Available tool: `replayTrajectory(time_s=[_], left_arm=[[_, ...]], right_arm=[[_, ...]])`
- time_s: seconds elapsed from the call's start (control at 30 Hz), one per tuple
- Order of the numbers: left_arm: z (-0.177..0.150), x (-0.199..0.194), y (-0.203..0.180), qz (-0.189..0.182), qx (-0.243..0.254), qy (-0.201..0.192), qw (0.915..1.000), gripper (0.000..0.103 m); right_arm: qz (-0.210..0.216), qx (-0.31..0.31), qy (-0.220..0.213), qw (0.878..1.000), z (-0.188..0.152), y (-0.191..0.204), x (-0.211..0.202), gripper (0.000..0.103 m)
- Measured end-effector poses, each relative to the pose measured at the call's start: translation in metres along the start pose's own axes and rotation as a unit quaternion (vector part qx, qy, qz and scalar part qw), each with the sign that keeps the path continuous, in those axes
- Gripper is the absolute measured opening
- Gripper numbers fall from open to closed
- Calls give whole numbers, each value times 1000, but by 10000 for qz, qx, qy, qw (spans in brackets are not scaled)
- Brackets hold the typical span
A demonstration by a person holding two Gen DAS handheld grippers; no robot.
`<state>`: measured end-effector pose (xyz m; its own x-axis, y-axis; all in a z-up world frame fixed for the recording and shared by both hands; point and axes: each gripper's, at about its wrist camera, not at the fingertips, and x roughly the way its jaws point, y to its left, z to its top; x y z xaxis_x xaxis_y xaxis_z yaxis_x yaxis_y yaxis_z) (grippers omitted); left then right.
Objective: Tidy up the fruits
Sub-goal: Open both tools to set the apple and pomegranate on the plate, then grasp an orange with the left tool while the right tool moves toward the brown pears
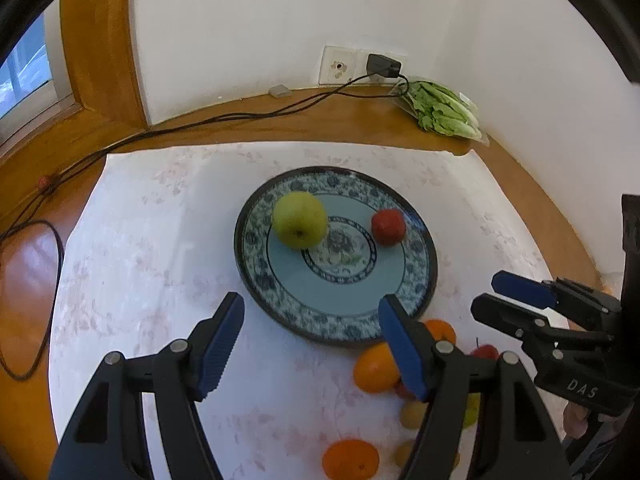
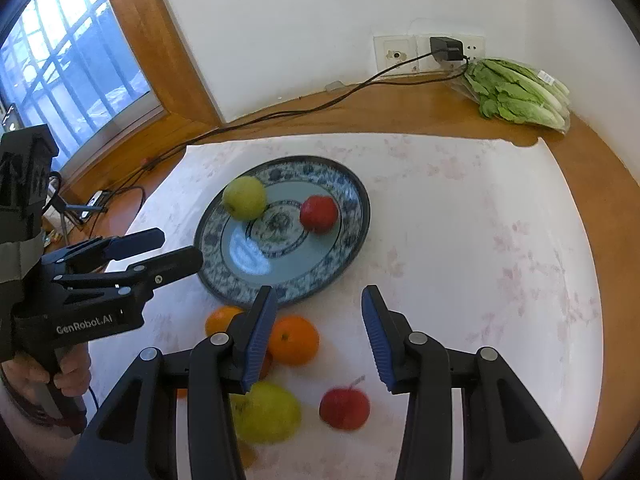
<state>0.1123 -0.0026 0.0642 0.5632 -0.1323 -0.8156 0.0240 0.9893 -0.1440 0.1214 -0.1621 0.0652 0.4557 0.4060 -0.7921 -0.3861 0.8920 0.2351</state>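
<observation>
Your wooden counter [image 2: 400, 108] carries a white floral cloth [image 2: 480, 240] that covers most of its top. On the cloth sits the blue-patterned plate [image 1: 260, 280], and on that plate you have a green apple [image 1: 299, 220] on the left side and a red apple [image 1: 388, 227] on the right side, apart from each other.

Your left tool [image 1: 311, 344] hangs above the cloth at the near rim of the plate, its blue pads spread wide with nothing between them. Your right tool [image 2: 320, 336] hovers over the cloth just beside the plate's near edge, pads apart and empty too.

The remaining fruit lies on the cloth below the plate: a green apple on the cloth [image 2: 272, 416] at the near edge, an orange [image 2: 294, 340] just beside the right tool's left finger, a second orange [image 2: 222, 318] partly hidden behind it, and a small red apple with a stem [image 2: 344, 408] to the right, apart from the rest. From the left wrist view one more orange [image 1: 351, 460] shows at the bottom edge.

A bagged head of lettuce [image 2: 516, 92] lies in the far corner by the wall socket [image 2: 430, 54].
</observation>
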Motion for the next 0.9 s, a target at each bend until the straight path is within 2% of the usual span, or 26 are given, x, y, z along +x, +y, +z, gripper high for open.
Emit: replayTrajectory(time_s=[0.4,0.9], left_arm=[[-42,-19,-3,-182,-181,172,9995,73],[-79,-32,-8,-28,-186,341,9992,73]], right_arm=[[-106,133,-70,9998,-42,1,-17,45],[-24,358,82,9993,-81,2,-33,45]])
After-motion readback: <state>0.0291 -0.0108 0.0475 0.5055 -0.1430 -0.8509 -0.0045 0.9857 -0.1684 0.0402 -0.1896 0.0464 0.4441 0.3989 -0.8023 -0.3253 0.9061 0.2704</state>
